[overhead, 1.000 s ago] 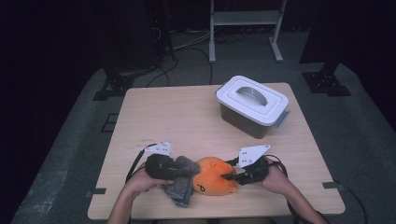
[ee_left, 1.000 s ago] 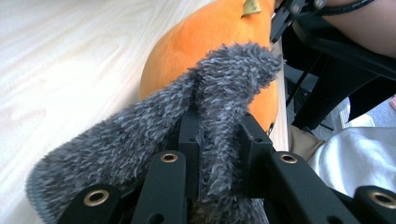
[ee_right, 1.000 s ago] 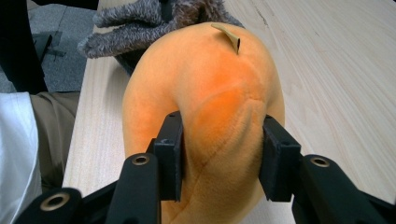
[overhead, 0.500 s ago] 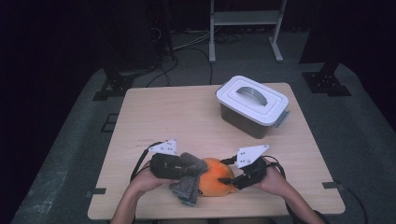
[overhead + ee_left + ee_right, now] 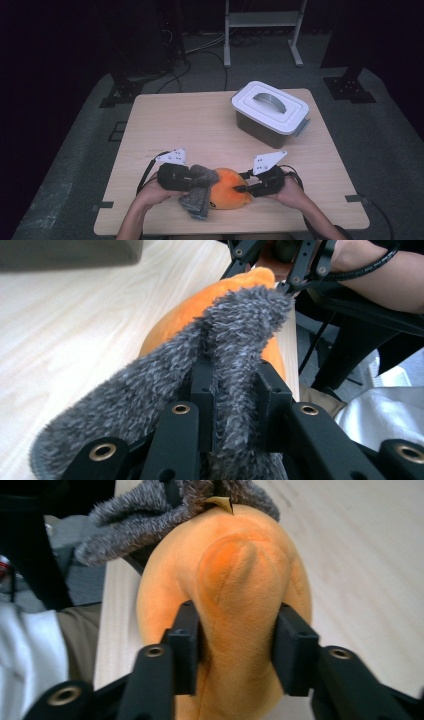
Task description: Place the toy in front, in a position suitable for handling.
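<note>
Jaws pinch orange plush (image 5: 227, 189), axis L-R.

Orange plush toy (image 5: 229, 189) on my table's (image 5: 200, 130) near edge; fuzzy grey sock (image 5: 196, 192) draped against its left side, touching.

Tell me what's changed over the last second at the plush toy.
The right gripper has just been closing and now squeezes the orange plush between its jaws. Plush and grey fuzzy cloth shifted slightly rightward. The left gripper stays shut on the cloth; the lidded bin hasn't moved.
</note>
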A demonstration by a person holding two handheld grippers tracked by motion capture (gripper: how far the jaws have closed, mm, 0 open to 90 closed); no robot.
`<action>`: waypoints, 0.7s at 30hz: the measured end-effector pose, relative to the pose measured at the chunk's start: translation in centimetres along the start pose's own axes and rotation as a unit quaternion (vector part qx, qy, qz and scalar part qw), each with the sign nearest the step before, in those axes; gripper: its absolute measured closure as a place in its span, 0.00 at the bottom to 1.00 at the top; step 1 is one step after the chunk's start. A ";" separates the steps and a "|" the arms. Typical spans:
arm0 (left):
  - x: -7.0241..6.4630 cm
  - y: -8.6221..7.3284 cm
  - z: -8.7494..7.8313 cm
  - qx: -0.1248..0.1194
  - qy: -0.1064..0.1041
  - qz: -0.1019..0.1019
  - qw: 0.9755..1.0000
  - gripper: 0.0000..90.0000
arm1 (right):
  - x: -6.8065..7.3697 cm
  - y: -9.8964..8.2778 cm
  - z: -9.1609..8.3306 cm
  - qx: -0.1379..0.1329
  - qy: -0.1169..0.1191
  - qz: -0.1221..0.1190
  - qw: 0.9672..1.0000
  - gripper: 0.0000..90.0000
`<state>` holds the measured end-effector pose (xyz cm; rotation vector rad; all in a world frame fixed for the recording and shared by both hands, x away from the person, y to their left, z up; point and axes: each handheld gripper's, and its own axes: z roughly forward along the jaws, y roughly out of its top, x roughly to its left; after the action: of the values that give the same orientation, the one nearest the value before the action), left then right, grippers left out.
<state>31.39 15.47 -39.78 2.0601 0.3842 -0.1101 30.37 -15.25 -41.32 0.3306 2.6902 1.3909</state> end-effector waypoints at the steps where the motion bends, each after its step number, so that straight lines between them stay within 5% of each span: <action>1: -0.2 0.3 -0.1 -0.001 -0.001 0.005 1.000 0.83 | 0.1 0.1 0.0 0.000 -0.004 -0.005 1.000 0.68; 14: -1.9 4.3 1.8 0.024 -0.025 0.056 0.998 0.83 | 2.1 1.2 1.2 0.006 -0.015 -0.072 0.997 0.69; 21: -1.6 4.1 2.3 0.042 -0.018 0.053 0.998 0.83 | 1.8 0.7 0.9 0.012 -0.019 -0.079 0.997 0.69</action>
<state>31.32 11.28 -37.10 2.1542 0.2519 -0.1000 28.86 -13.71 -41.22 0.1423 2.6385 1.2959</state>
